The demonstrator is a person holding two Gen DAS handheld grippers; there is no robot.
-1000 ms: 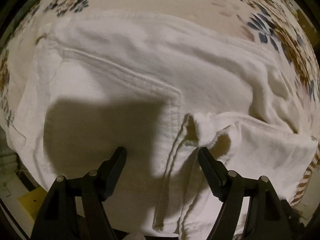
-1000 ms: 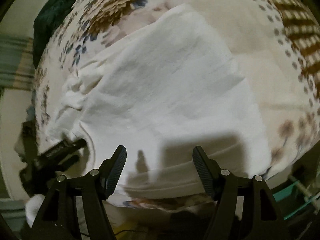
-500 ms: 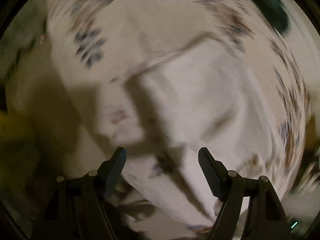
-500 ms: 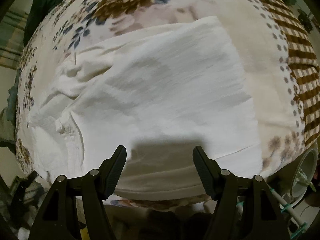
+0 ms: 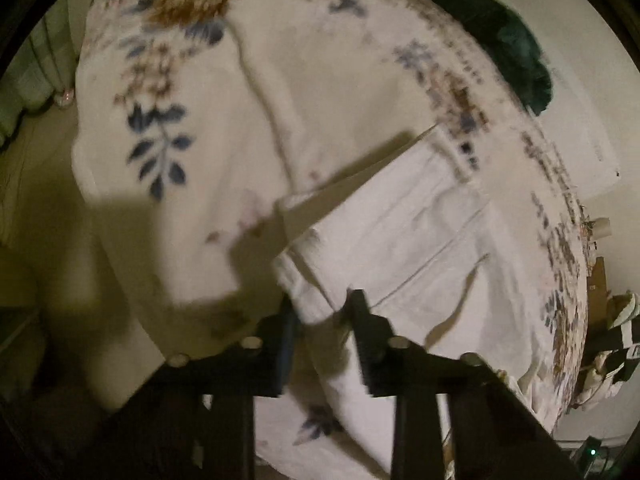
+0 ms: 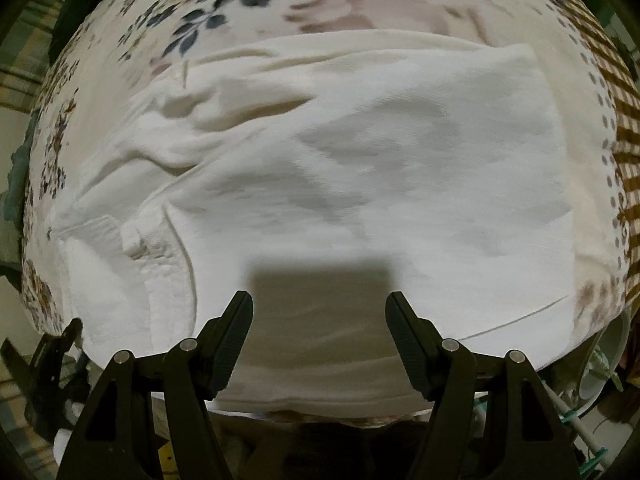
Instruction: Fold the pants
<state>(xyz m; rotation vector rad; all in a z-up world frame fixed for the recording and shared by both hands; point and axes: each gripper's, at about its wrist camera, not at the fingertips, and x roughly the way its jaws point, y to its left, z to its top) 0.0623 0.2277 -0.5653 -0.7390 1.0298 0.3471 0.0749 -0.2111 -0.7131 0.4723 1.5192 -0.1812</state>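
Note:
White pants (image 5: 400, 240) lie spread on a floral bedspread (image 5: 192, 128). My left gripper (image 5: 322, 316) points steeply down at the pants' near corner. Its jaws are closing, and the bunched hem edge fills the narrow gap between them, with the pads pressing on it. In the right wrist view the pants (image 6: 360, 160) cover most of the bed, wrinkled toward the left by the waistband and pocket. My right gripper (image 6: 320, 320) hovers open over smooth cloth near the front edge, nothing between its fingers, its shadow falling on the fabric.
A dark green cloth (image 5: 500, 40) lies at the far edge of the bedspread (image 6: 320, 0). The bed's edge drops off at the left of the left wrist view. A white round container (image 6: 600, 368) sits off the bed at the lower right.
The left wrist view swung from the pants' pocket area to a corner of the pants, and its jaws went from wide to nearly together on the cloth. The right gripper drifted over the pants, still open.

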